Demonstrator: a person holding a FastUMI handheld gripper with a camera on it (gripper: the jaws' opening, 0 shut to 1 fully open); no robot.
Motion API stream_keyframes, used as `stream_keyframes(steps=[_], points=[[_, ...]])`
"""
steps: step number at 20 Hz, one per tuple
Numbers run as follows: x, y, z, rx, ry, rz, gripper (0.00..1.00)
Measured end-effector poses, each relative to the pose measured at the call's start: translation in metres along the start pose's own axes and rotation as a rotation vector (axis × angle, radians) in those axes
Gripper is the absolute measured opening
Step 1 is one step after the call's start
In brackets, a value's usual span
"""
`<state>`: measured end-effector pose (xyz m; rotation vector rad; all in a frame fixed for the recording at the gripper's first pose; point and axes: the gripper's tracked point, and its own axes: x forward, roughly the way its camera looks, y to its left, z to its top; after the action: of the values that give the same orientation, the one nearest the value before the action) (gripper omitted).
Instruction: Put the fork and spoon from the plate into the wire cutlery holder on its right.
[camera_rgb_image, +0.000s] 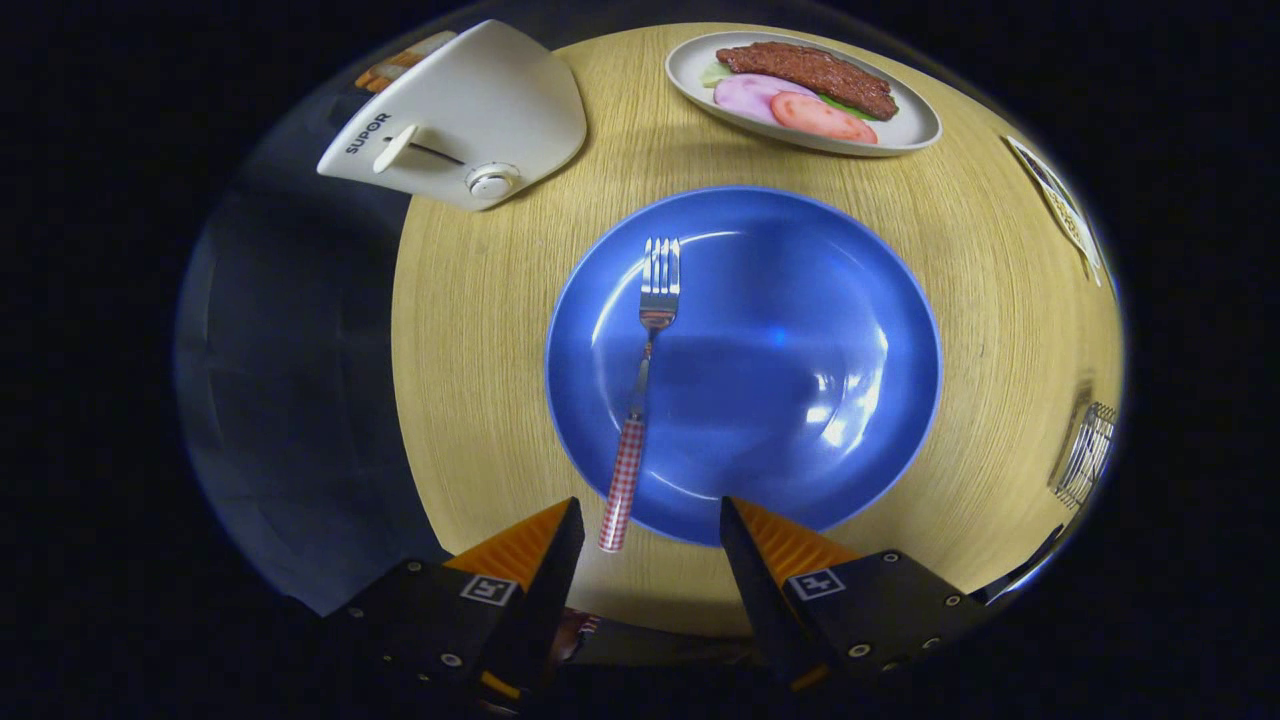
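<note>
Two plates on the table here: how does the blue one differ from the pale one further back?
The blue plate is round, and sits just ahead of the open tongs; the pale plate looks oval and lies beyond it. The blue plate holds one fork, its checked handle overhanging the near rim; the pale plate carries food: a brown slab and pink and red slices. Both rest flat on the wooden table.

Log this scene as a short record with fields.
surface: round light wooden table
plate: round blue plate, centre of table
fork: metal fork with red checked handle on plate, handle end over the near rim
holder: wire cutlery holder, right of plate
hand-held gripper: open, fingers either side of fork handle end, not touching
beyond plate: white toaster; oval white plate of food
</note>
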<state>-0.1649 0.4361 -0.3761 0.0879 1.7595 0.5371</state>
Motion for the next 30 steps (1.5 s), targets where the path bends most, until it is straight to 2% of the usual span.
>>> stream_keyframes(steps=[4,8,11,14,19,21,25,30], points=[[0.015,-0.009,0.007,0.024,-0.004,-0.031,0.72],[0.018,-0.015,0.001,-0.004,0.005,-0.060,0.61],[0.014,-0.027,-0.001,-0.023,0.005,-0.099,0.45],[0.016,-0.038,-0.001,-0.046,-0.004,-0.133,0.36],[0.015,-0.038,-0.004,-0.114,-0.007,-0.136,0.15],[0.014,-0.038,-0.006,-0.144,-0.009,-0.121,0.11],[-0.007,-0.040,-0.001,-0.162,-0.047,-0.069,0.09],[-0.057,-0.079,-0.004,-0.159,-0.104,-0.068,0.08]])
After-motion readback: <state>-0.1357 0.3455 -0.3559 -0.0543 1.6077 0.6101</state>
